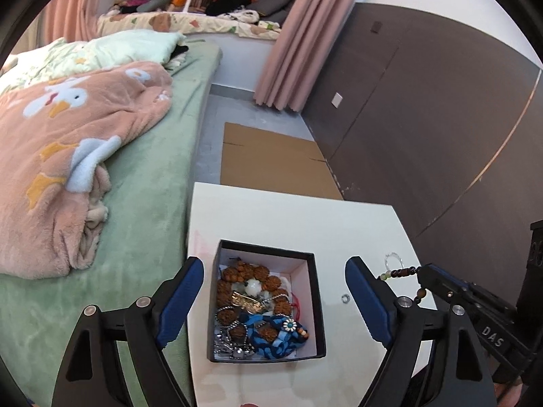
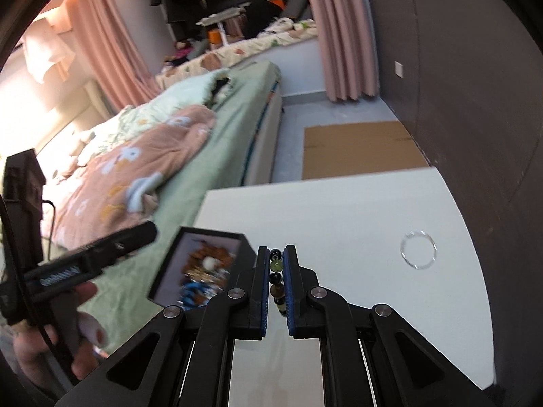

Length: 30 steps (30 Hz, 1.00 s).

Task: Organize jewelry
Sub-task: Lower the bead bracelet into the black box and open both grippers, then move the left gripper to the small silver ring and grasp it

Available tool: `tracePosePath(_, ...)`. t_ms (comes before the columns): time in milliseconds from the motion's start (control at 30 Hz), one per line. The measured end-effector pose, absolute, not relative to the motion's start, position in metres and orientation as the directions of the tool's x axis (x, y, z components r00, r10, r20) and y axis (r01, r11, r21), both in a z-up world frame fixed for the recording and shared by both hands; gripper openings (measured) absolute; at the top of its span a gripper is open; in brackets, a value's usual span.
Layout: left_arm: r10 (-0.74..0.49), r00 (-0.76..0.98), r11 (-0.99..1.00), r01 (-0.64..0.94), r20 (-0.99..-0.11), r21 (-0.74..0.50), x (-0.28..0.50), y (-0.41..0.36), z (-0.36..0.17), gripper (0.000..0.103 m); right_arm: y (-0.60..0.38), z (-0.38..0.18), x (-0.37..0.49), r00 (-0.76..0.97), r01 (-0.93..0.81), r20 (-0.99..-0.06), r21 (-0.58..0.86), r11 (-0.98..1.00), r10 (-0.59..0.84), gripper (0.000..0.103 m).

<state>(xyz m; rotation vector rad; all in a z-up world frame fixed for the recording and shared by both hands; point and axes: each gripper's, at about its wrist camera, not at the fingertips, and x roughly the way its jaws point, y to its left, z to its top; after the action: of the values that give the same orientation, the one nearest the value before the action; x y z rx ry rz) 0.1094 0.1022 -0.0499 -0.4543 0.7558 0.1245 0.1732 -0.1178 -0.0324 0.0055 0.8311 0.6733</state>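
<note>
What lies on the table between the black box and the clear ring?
In the left wrist view, a small metal ring lies on the white table between the black box and the clear ring.

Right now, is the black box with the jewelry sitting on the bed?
No, the black box sits on the white table, beside the bed.

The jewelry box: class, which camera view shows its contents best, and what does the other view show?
The left wrist view: the jewelry box sits sharp between the open left gripper, with beads and blue cord visible. In the right wrist view it is blurred and partly hidden.
</note>
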Motion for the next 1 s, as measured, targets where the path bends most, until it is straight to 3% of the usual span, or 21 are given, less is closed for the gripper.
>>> tracePosePath(467, 0.035, 0.706, 0.856, -0.386, -0.707, -0.344, 0.103, 0.131, -0.057, 0.086, -0.06, -0.019, 0.179, 0.403, -0.642, -0.618, 0.334, 0.69, 0.675, 0.01)
tracePosePath(533, 0.041, 0.697, 0.844, -0.407, -0.716, -0.348, 0.104, 0.136, -0.06, 0.086, -0.06, -0.024, 0.182, 0.361, -0.638, -0.633, 0.367, 0.677, 0.684, 0.026)
tracePosePath(567, 0.039, 0.696, 0.841, -0.41, -0.717, -0.352, 0.103, 0.138, -0.061, 0.086, -0.063, -0.027, 0.184, 0.348, -0.629, -0.638, 0.384, 0.676, 0.686, 0.053)
tracePosePath(600, 0.038, 0.696, 0.842, -0.408, -0.717, -0.352, 0.103, 0.137, -0.061, 0.086, -0.069, -0.028, 0.185, 0.354, -0.614, -0.628, 0.403, 0.679, 0.693, 0.071)
tracePosePath(1000, 0.015, 0.715, 0.922, -0.279, -0.699, -0.267, 0.118, 0.09, -0.048, 0.086, -0.166, -0.013, 0.208, 0.479, -0.453, -0.614, 0.439, 0.776, 0.627, 0.074)
